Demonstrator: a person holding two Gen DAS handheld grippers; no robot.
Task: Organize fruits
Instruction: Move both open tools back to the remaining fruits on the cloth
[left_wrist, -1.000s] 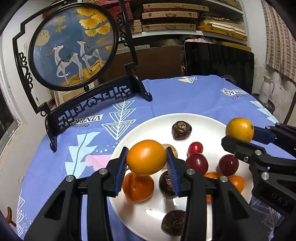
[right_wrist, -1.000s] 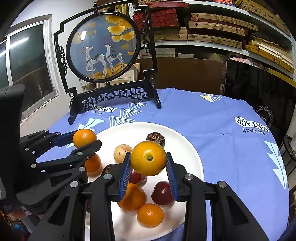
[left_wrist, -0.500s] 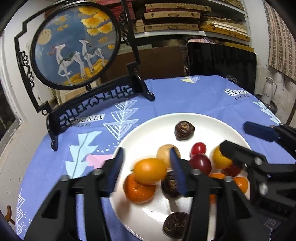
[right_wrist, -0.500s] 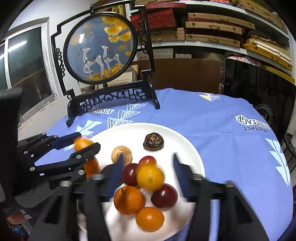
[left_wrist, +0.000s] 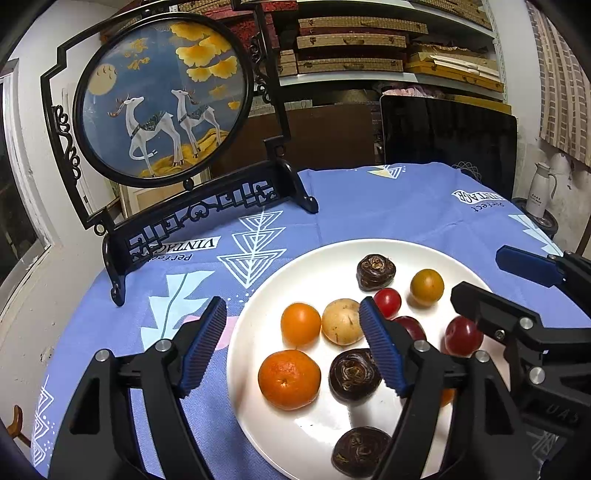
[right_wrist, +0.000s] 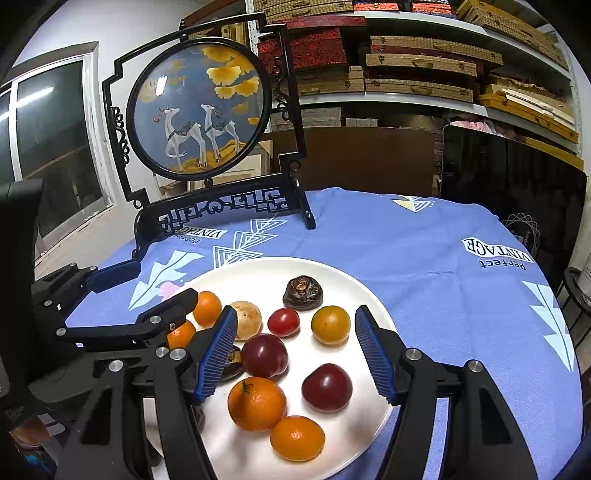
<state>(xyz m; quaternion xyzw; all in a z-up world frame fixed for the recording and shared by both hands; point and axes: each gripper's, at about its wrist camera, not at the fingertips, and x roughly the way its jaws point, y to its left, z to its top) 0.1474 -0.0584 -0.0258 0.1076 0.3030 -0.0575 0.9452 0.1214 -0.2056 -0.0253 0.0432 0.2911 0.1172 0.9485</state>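
Both grippers had just let go. The left gripper (left_wrist: 291, 345) had its jaws spread with nothing pinched, the small orange (left_wrist: 300, 324) sitting on the white plate (left_wrist: 317, 258) at lower centre. The right gripper (right_wrist: 293, 350) was the same, jaws just widened and empty, with the yellowish orange (right_wrist: 330, 324) down on the plate too. Some dark fruit (left_wrist: 375, 271) near the plate's far edge, chestnuts maybe, hard to say.

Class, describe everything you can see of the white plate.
The white plate is round, glossy and ceramic-looking, with a low raised rim. It lies flat on the blue printed tablecloth, in front of the deer screen. It holds oranges, red plums, dark water chestnuts and one pale tan fruit. Both open claws hover over its near side.
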